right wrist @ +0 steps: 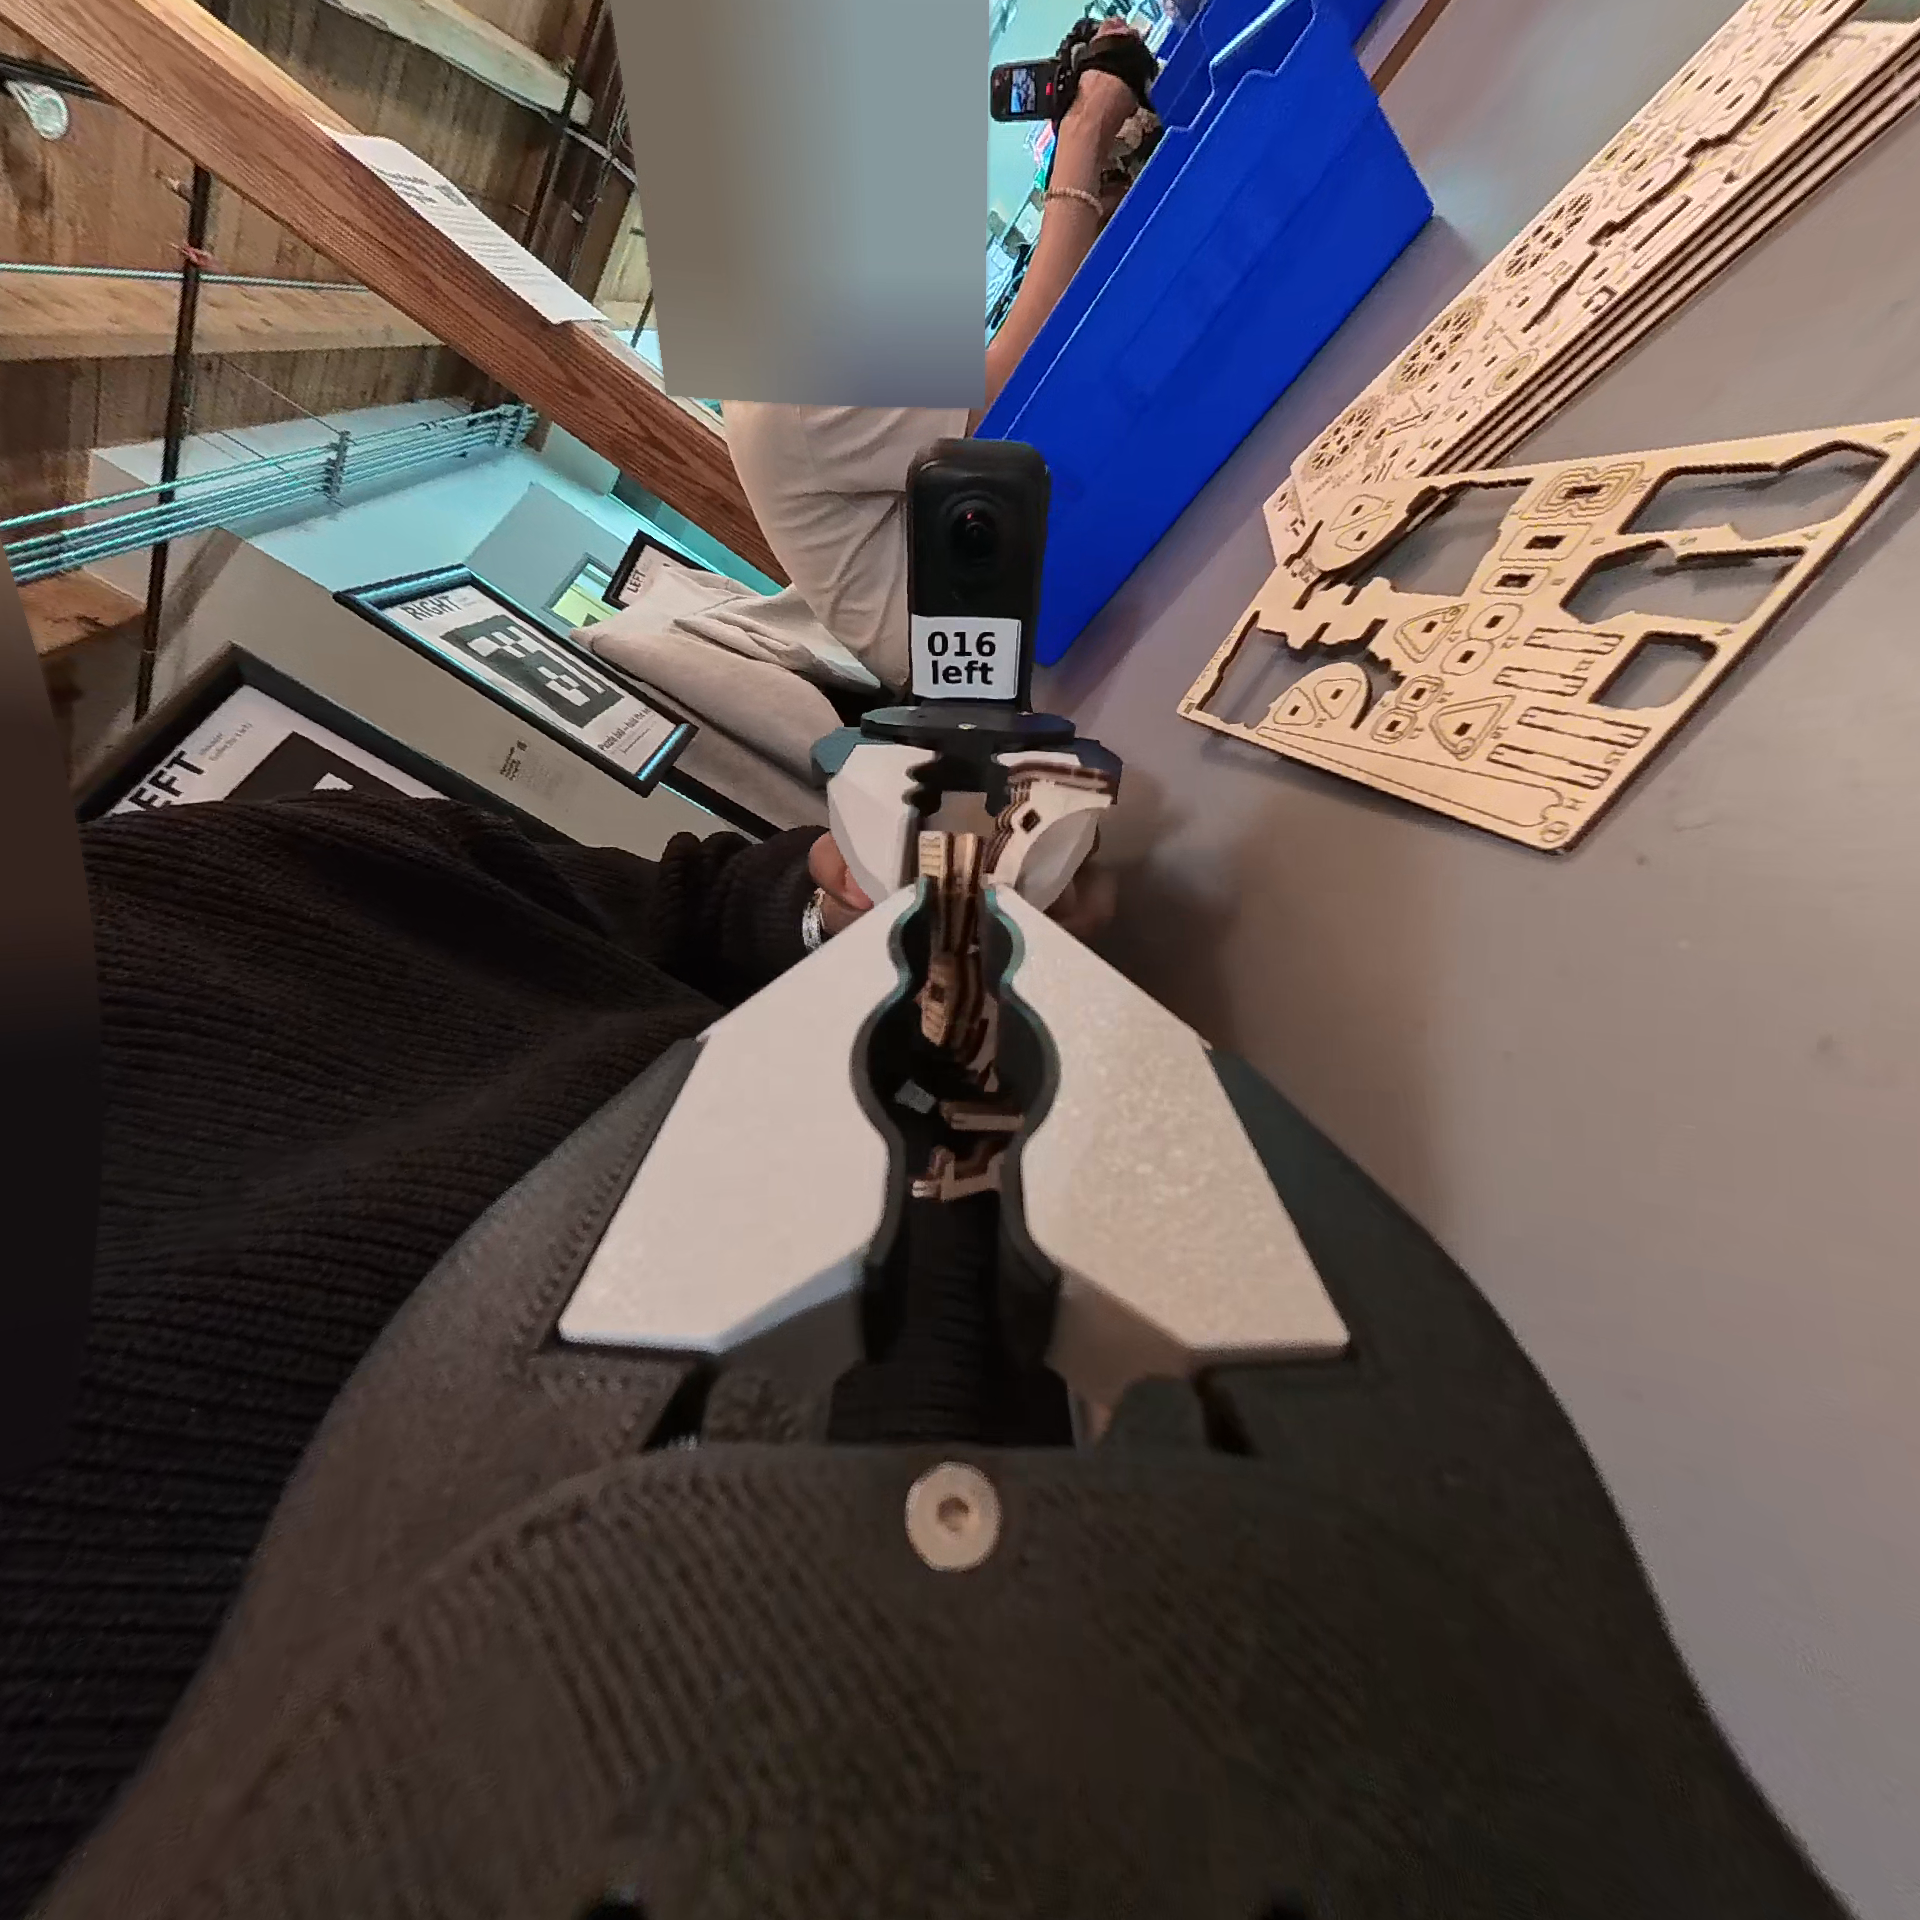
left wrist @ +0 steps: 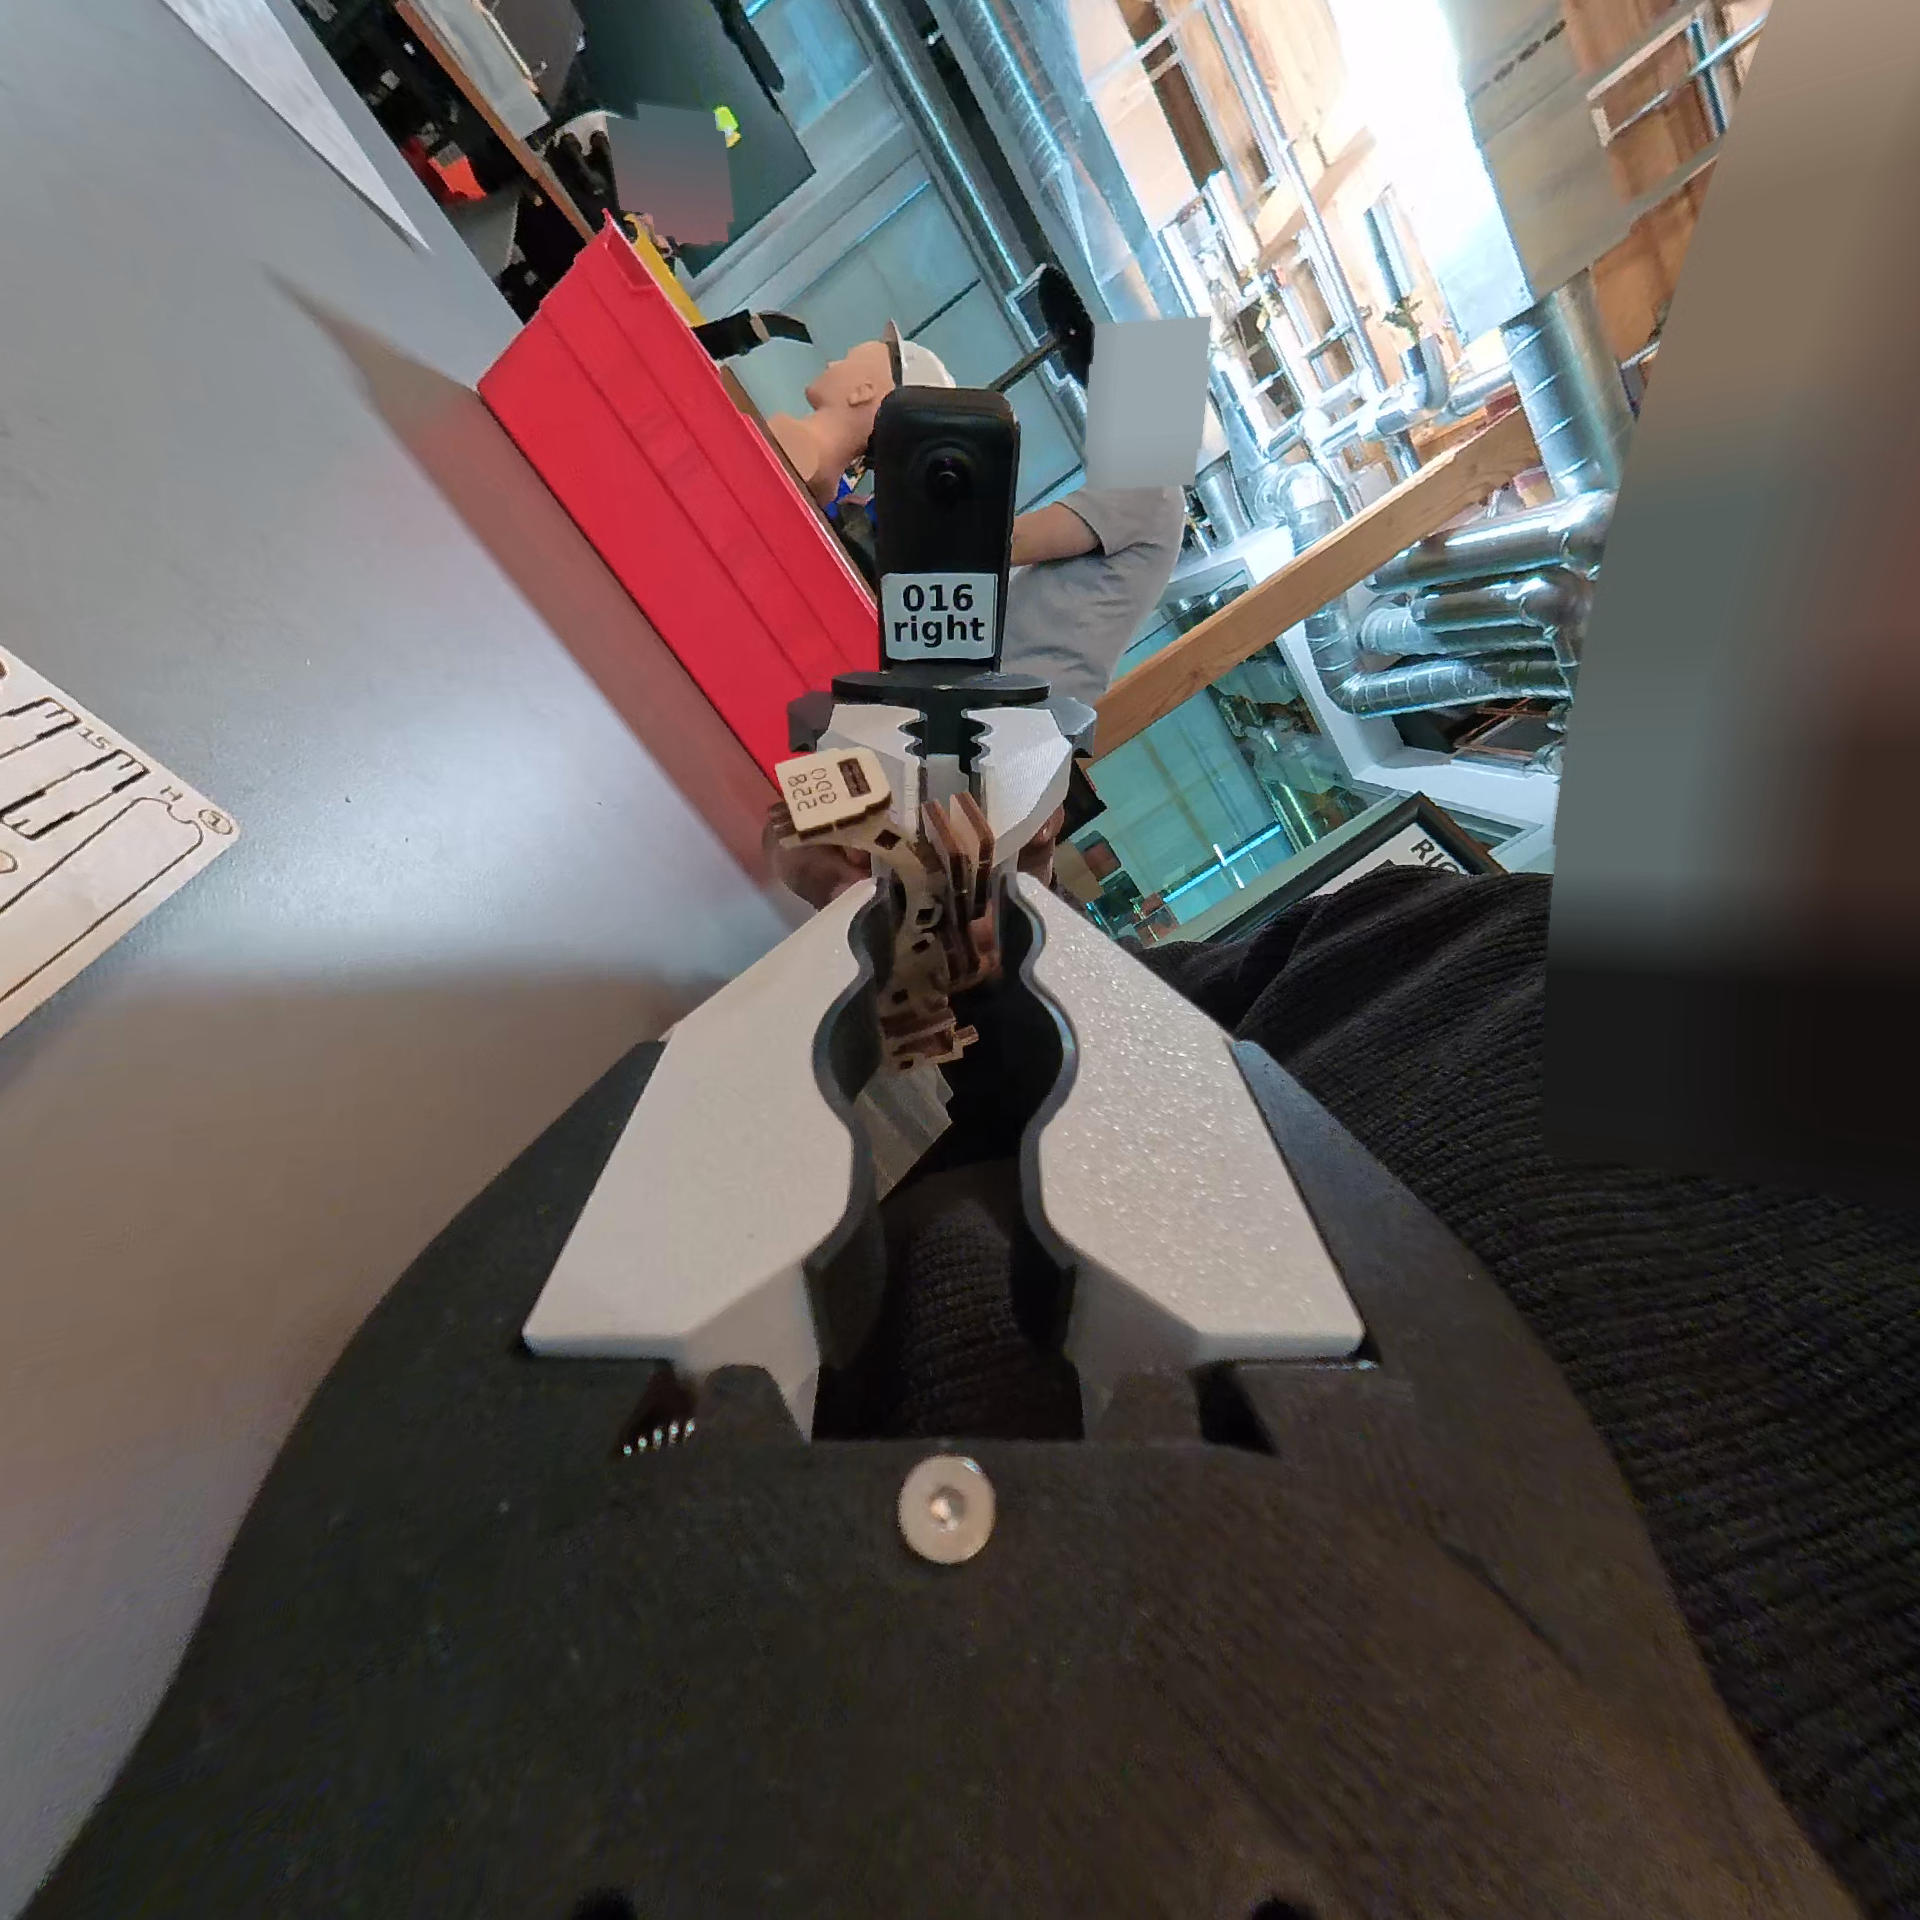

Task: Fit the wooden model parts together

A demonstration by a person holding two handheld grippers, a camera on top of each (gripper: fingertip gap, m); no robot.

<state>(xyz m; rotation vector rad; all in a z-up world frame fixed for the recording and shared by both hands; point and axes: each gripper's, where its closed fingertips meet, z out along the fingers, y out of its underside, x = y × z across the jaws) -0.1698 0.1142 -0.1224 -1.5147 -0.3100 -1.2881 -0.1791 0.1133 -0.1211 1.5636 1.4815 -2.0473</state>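
In the left wrist view my left gripper [left wrist: 940,896] is shut on a brown wooden model assembly [left wrist: 923,961] made of several thin slotted plates. My right gripper [left wrist: 951,821] faces it tip to tip and grips the far end of the wood. A paler wooden piece [left wrist: 831,798] with etched marks sticks out to the left of it. In the right wrist view my right gripper [right wrist: 956,899] is shut on the layered wooden parts [right wrist: 951,1003], and my left gripper [right wrist: 961,831] holds their other end. Both are held above the grey table [right wrist: 1455,1143].
A red bin [left wrist: 675,499] and a printed sheet [left wrist: 83,821] lie on the table to the left. A blue bin [right wrist: 1226,343], a cut-out wooden sheet [right wrist: 1507,644] and a stack of uncut sheets [right wrist: 1621,239] lie on the right. A black-sweatered arm [right wrist: 364,1039] is close by. People stand behind. Only a small space, under 4 cm, lies between the two pairs of fingers.
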